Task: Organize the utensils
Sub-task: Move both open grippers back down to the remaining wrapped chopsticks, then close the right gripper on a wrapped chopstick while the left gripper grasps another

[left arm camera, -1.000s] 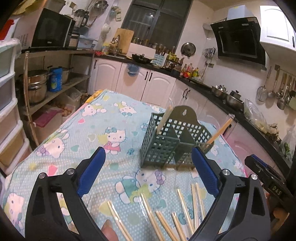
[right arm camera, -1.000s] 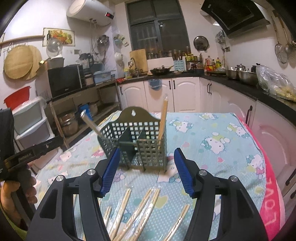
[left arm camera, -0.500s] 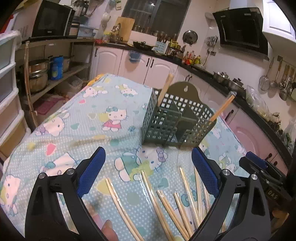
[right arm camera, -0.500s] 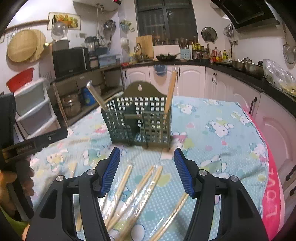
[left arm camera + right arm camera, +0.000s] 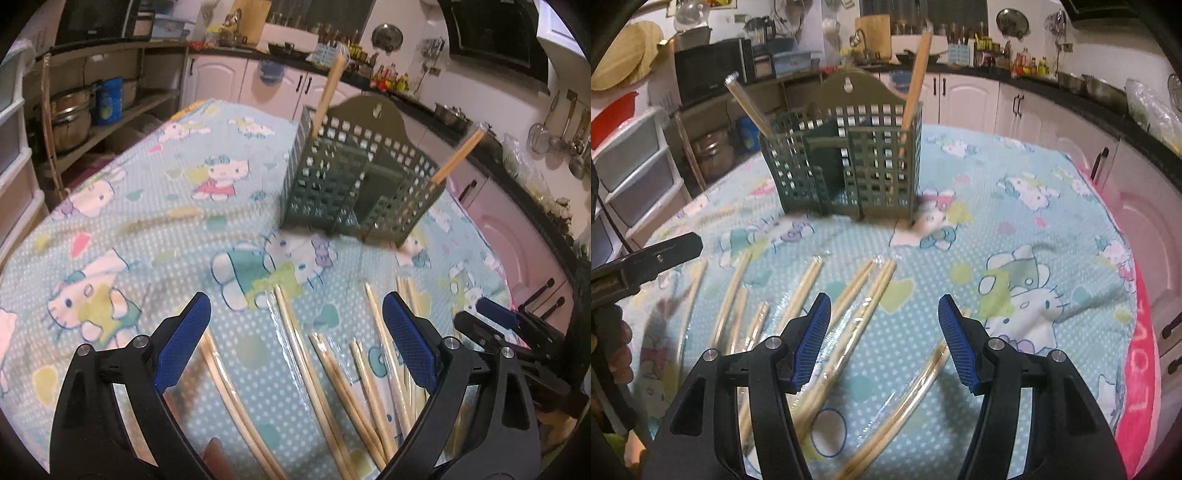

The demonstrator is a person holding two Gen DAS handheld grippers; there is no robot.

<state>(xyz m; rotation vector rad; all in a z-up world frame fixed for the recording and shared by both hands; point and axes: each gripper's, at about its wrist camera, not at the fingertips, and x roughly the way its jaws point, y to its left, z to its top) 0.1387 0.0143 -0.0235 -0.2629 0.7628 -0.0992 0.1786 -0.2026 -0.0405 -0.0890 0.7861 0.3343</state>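
Observation:
A green lattice utensil caddy (image 5: 354,188) (image 5: 849,162) stands on the Hello Kitty tablecloth (image 5: 147,206), with one wrapped chopstick pair (image 5: 916,81) upright in it and another (image 5: 746,103) leaning out. Several wrapped chopstick pairs (image 5: 332,376) (image 5: 849,317) lie loose on the cloth in front of it. My left gripper (image 5: 295,343) is open and empty, low over the loose chopsticks. My right gripper (image 5: 884,339) is open and empty above them too, and shows at the right edge of the left wrist view (image 5: 495,321).
White kitchen cabinets (image 5: 967,99) and a dark counter with bottles run behind the table. Shelves with pots (image 5: 74,114) and plastic drawers (image 5: 631,162) stand on the left. A pink cloth edge (image 5: 1141,332) borders the table on the right.
Both grippers have tilted down and come lower toward the loose chopsticks; the caddy now sits higher in both views. Both stay open and empty.

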